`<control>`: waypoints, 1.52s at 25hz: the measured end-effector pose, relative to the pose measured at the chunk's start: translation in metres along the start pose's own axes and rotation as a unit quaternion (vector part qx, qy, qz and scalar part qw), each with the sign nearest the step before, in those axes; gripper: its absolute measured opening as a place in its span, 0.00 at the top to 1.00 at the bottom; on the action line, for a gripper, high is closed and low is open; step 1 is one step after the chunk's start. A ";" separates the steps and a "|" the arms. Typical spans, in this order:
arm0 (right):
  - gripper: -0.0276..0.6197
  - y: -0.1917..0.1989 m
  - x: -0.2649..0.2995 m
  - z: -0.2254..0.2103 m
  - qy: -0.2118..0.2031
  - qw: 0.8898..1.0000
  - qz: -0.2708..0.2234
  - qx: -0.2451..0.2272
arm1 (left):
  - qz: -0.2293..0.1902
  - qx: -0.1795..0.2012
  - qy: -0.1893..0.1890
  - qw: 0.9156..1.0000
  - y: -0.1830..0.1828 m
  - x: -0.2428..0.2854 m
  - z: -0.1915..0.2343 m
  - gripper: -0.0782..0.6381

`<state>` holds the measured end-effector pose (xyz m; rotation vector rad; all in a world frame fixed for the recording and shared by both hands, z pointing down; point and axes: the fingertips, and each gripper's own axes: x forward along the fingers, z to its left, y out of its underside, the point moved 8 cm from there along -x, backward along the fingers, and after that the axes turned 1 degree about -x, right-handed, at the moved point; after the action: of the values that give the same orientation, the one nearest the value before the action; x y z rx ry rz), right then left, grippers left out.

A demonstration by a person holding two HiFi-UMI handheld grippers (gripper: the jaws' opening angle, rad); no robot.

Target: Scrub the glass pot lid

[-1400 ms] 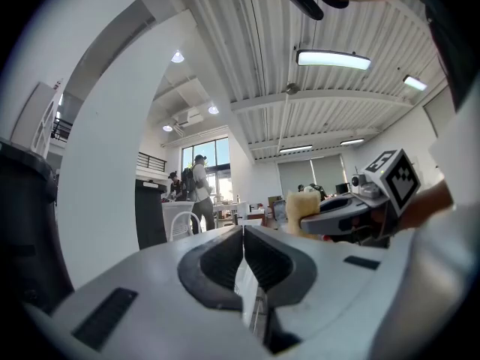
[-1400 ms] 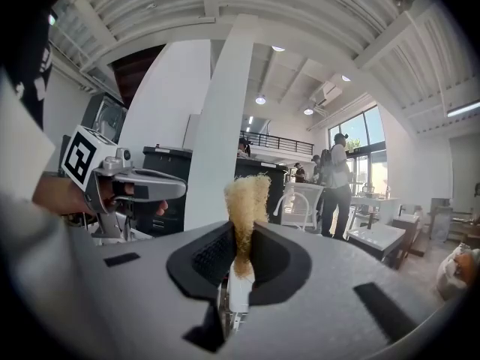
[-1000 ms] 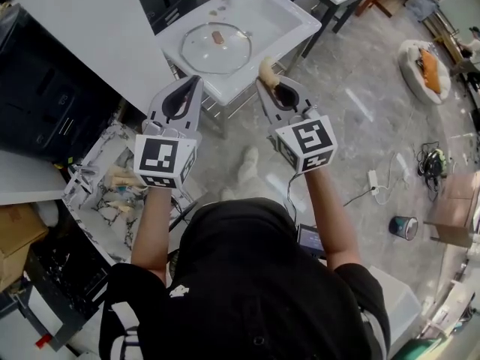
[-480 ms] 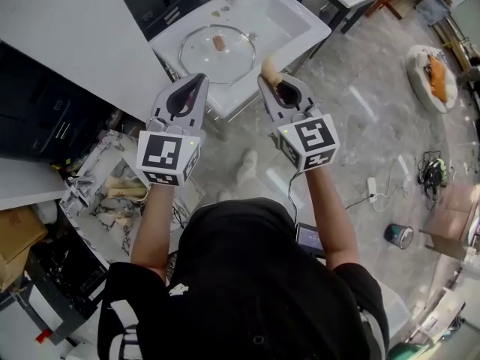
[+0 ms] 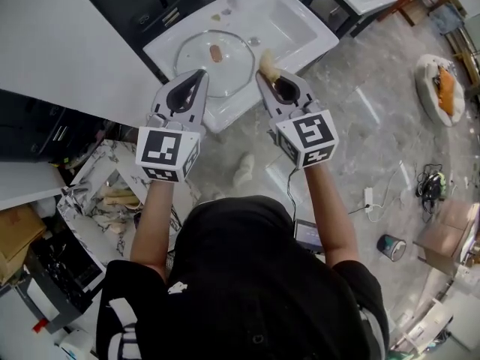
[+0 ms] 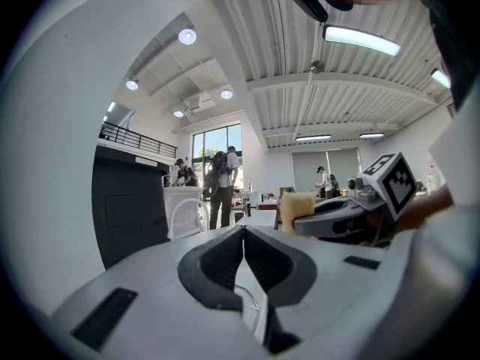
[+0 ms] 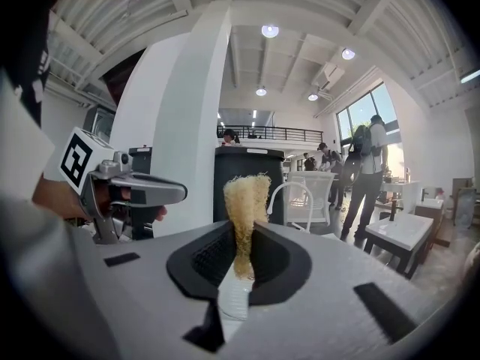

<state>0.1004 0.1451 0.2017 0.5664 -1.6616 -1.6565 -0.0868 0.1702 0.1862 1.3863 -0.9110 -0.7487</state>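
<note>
My arms reach forward, side by side. My left gripper [image 5: 199, 77] jaws shut, empty; right gripper [image 5: 264, 79] jaws clamp tan fibrous sponge [image 7: 246, 201], round glass pot lid [image 5: 225, 70] just ahead.

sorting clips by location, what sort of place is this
Probably a large open studio or workshop hall, not a home kitchen: a freestanding sink bearing the glass pot lid, a high ribbed ceiling, and a mezzanine railing.

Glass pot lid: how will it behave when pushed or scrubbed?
The glass pot lid is probably rigid but breakable. Lying flat on the smooth white sink top, it may slide when pushed. Its central knob looks the likeliest hold.
</note>
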 end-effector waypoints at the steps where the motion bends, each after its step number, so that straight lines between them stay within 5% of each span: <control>1: 0.92 0.000 0.002 -0.006 -0.003 1.000 -0.001 0.001 | 0.002 0.001 -0.002 1.000 0.000 0.006 -0.001 0.88; 20: 0.92 0.003 0.040 -0.093 -0.050 0.999 -0.015 0.014 | 0.012 0.026 -0.044 0.999 -0.019 0.087 0.001 0.88; 38: 0.92 0.017 0.094 -0.109 -0.081 0.997 -0.001 0.018 | 0.029 0.029 -0.080 0.996 0.000 0.114 0.038 0.88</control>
<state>0.1229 0.0044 0.2263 0.4604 -1.8106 -1.7147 -0.0663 0.0524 0.1958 1.3598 -1.1009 -0.8022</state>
